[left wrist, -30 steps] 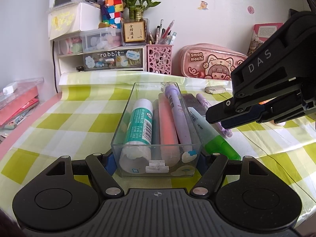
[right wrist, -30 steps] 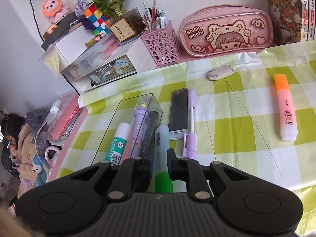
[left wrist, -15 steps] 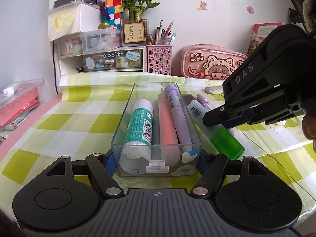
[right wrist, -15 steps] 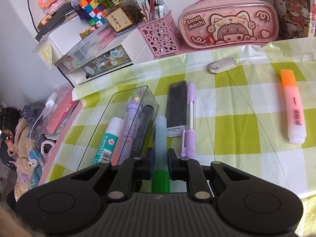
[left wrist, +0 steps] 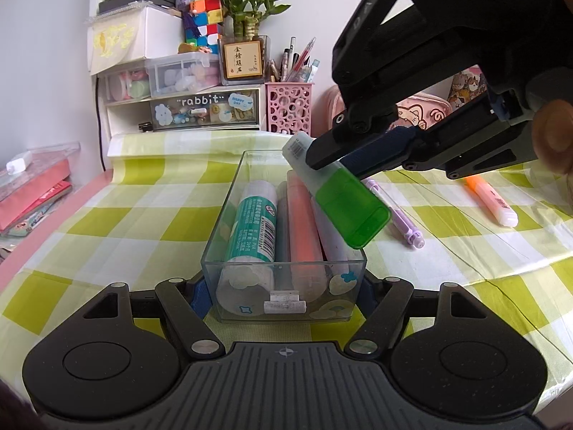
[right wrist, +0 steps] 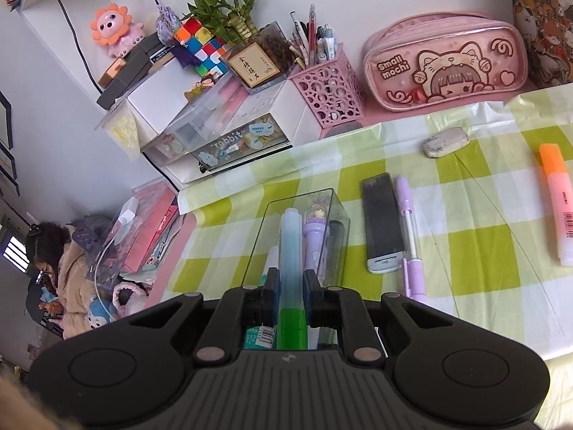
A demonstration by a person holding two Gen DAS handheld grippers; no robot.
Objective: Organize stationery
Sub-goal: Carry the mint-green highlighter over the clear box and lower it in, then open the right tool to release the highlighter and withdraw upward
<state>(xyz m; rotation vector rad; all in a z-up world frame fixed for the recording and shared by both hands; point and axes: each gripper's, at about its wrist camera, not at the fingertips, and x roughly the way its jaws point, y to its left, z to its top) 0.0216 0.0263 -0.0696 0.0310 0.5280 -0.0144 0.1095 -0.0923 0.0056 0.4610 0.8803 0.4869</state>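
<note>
A clear plastic box (left wrist: 229, 215) sits on the checked cloth, holding a teal glue stick (left wrist: 252, 222), a pink marker (left wrist: 304, 222) and a purple pen (right wrist: 313, 240). My left gripper (left wrist: 283, 286) is shut on the box's near end. My right gripper (right wrist: 290, 283) is shut on a green-capped highlighter (left wrist: 343, 197) and holds it tilted over the box, above its contents; the highlighter also shows in the right wrist view (right wrist: 290, 251). On the cloth to the right lie a purple pen (right wrist: 408, 229), a black case (right wrist: 382, 222), an orange highlighter (right wrist: 558, 200) and an eraser (right wrist: 445, 142).
At the back stand a pink pen holder (right wrist: 327, 93), a pink pencil case (right wrist: 444, 68), a white drawer unit (left wrist: 186, 107) and a plant (left wrist: 247, 28). Books (left wrist: 32, 193) lie at the left edge of the table.
My right gripper lifted the green highlighter off the cloth beside the box and carried it left and up over the box. The left gripper and box stayed put.
</note>
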